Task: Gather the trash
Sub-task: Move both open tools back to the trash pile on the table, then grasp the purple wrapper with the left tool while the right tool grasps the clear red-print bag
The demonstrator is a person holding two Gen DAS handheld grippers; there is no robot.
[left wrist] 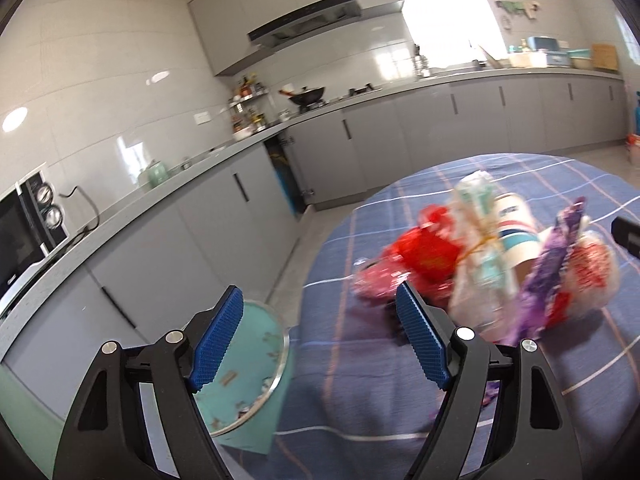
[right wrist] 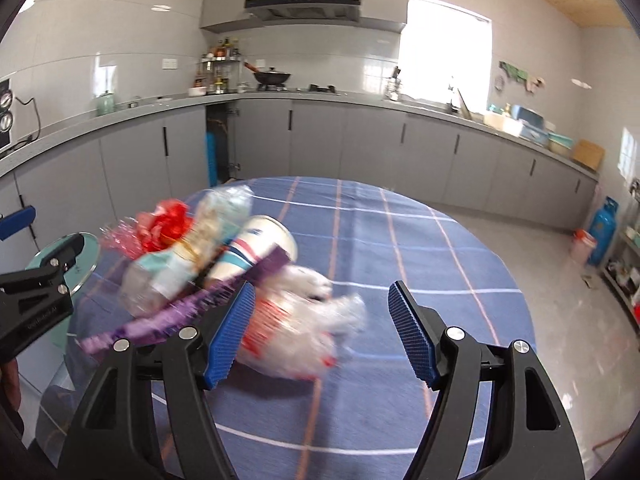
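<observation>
Trash pile (right wrist: 224, 264) strung diagonally across table (right wrist: 400, 240); left claw (left wrist: 320, 338), right claw (right wrist: 320, 332) both spread, empty.

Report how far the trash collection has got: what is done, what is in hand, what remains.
Done: little that shows; the teal bin beside the table seems to hold a few scraps. In hand: nothing. The left tool and right tool both stand open and empty. Left: the whole heap on the blue checked tablecloth, namely red wrapper, paper cup, purple packet, clear bag and white bag.
</observation>
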